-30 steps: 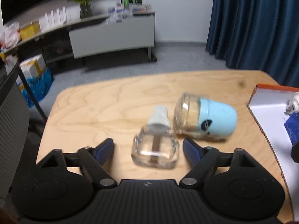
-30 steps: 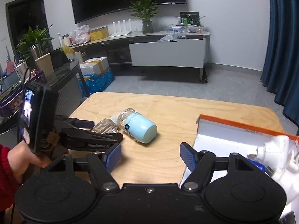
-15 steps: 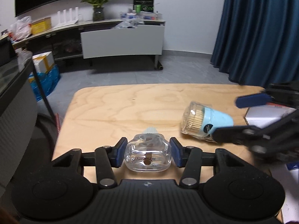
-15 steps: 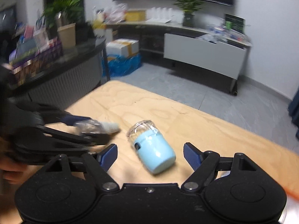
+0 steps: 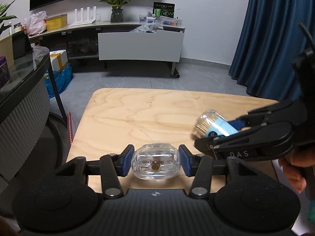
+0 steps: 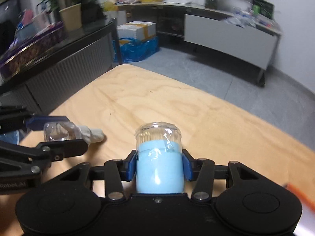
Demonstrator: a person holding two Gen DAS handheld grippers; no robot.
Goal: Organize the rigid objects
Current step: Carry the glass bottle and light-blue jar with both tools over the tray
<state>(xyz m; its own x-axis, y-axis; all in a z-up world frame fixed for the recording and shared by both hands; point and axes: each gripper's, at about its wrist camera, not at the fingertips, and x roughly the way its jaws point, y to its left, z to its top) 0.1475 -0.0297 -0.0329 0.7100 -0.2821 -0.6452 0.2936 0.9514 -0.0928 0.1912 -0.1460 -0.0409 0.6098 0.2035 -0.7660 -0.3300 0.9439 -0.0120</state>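
Observation:
A clear glass bottle (image 5: 155, 164) with a white cap (image 6: 92, 135) sits crosswise between the blue pads of my left gripper (image 5: 155, 163), which is shut on it near the table's front left. The same bottle (image 6: 59, 132) shows at the left of the right wrist view. A light blue jar (image 6: 159, 169) with a clear lid (image 6: 158, 132) full of toothpicks lies between the pads of my right gripper (image 6: 159, 167). Its jaws are closing and both pads touch the jar's sides. In the left wrist view the jar (image 5: 212, 125) is at the right, inside the right gripper (image 5: 218, 133).
Both objects are over a light wooden table (image 5: 147, 114). An orange box edge (image 6: 299, 194) shows at the far right. A person's hand (image 5: 293, 169) holds the right gripper. A dark glass-topped counter (image 5: 23, 90) and a red spiral notebook (image 5: 70, 125) stand left of the table.
My left gripper closed on the glass bottle and raised it slightly. My right gripper swung left from the box to the blue jar, and its jaws came in around it.

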